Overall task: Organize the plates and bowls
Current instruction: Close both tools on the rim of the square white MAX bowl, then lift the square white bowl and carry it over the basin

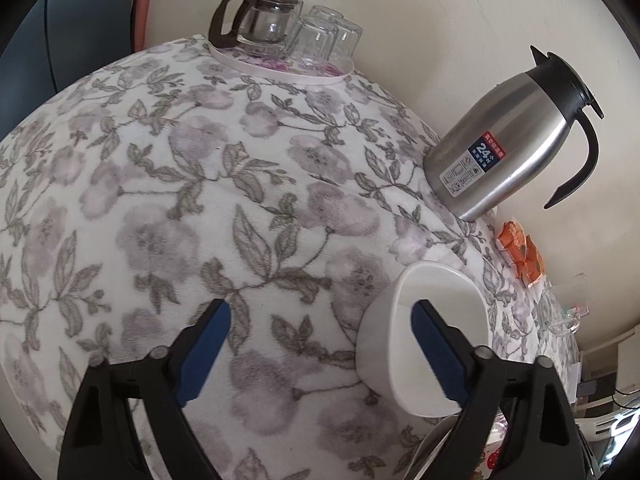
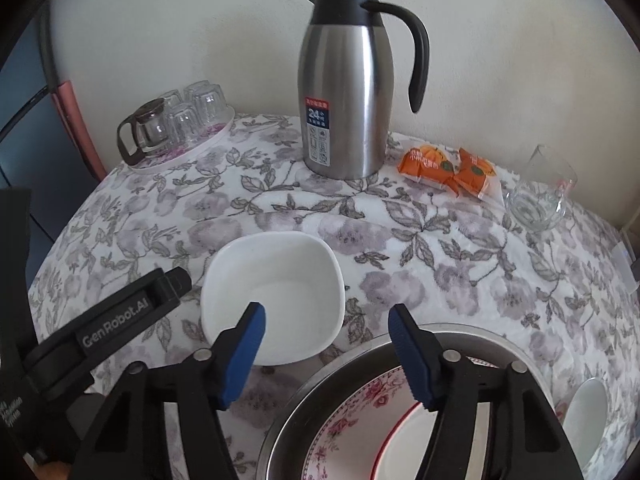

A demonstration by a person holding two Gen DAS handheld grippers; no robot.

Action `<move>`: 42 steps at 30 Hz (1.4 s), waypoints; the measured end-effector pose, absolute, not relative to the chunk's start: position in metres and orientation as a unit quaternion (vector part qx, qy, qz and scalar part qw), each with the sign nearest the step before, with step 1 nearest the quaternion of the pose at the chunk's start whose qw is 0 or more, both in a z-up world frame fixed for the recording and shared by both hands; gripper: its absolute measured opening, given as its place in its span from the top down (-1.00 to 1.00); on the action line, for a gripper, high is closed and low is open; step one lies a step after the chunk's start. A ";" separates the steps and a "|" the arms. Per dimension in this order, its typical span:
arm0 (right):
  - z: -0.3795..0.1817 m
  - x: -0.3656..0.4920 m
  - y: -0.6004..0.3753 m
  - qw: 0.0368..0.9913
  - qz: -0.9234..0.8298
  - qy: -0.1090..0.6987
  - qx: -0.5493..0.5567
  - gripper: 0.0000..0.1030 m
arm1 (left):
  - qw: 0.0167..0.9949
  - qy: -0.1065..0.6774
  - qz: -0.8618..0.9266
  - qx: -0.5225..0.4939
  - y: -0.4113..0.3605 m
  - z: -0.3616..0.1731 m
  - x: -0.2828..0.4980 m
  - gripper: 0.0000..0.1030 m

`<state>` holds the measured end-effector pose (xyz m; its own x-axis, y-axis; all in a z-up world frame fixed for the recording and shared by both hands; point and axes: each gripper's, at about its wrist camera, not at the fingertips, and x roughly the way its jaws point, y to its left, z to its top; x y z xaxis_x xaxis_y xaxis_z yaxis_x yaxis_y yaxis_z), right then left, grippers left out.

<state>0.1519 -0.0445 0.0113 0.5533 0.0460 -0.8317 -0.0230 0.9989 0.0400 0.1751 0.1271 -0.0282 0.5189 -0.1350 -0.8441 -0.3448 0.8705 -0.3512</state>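
A white square bowl (image 2: 276, 292) stands upright on the flowered tablecloth. In the left wrist view the bowl (image 1: 424, 336) is at the lower right. My left gripper (image 1: 320, 320) is open, with its right finger over the bowl and its left finger outside it. My right gripper (image 2: 326, 320) is open and empty, above the gap between the bowl and a metal tray (image 2: 304, 408). The tray holds a red-flowered plate (image 2: 352, 428) with a white dish (image 2: 400, 452) on it. My left gripper (image 2: 120, 320) also shows at the left of the right wrist view.
A steel thermos jug (image 2: 344, 96) stands at the back by the wall. A round tray (image 2: 188, 148) with a glass teapot (image 2: 144, 128) and upturned glasses (image 2: 204, 108) sits back left. Orange snack packets (image 2: 448, 168) and a glass cup (image 2: 540, 196) lie to the right. A white spoon (image 2: 584, 416) lies beside the metal tray.
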 end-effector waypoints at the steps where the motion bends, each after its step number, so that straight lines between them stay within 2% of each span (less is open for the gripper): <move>1: 0.010 0.156 -0.046 0.878 0.015 0.478 0.022 -0.18 | 0.834 0.490 0.057 -0.246 0.125 -0.030 0.177 -0.57; 5: 0.002 0.171 -0.050 0.863 -0.001 0.504 0.042 0.01 | 0.824 0.508 0.033 -0.246 0.115 -0.044 0.187 -0.31; 9: -0.008 0.186 -0.056 0.847 -0.018 0.528 0.058 0.24 | 0.815 0.523 0.013 -0.251 0.110 -0.056 0.191 0.13; 15: -0.023 0.194 -0.054 0.832 -0.026 0.551 0.055 0.50 | 0.817 0.520 -0.016 -0.249 0.105 -0.055 0.192 0.51; 19: -0.031 0.195 -0.052 0.824 -0.023 0.563 0.056 0.75 | 0.821 0.516 -0.021 -0.243 0.102 -0.054 0.191 0.59; 22: -0.035 0.195 -0.051 0.819 -0.016 0.570 0.065 0.82 | 0.820 0.515 -0.025 -0.248 0.103 -0.056 0.192 0.59; 24: -0.037 0.196 -0.051 0.817 -0.015 0.573 0.067 0.82 | 0.820 0.515 -0.028 -0.247 0.102 -0.056 0.192 0.62; 26: -0.036 0.195 -0.051 0.817 -0.011 0.572 0.070 0.82 | 0.820 0.513 -0.035 -0.251 0.102 -0.056 0.192 0.77; 27: -0.035 0.195 -0.051 0.818 -0.007 0.570 0.072 0.82 | 0.820 0.514 -0.034 -0.250 0.102 -0.055 0.192 0.78; 42: -0.001 0.180 -0.046 0.842 0.026 0.533 0.073 0.81 | 0.840 0.479 -0.041 -0.252 0.111 -0.017 0.178 0.79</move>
<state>0.1800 -0.0458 -0.0010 0.4300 0.1220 -0.8946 0.0339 0.9880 0.1510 0.1784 0.1109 -0.0173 0.5369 -0.3102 -0.7845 -0.1721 0.8701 -0.4618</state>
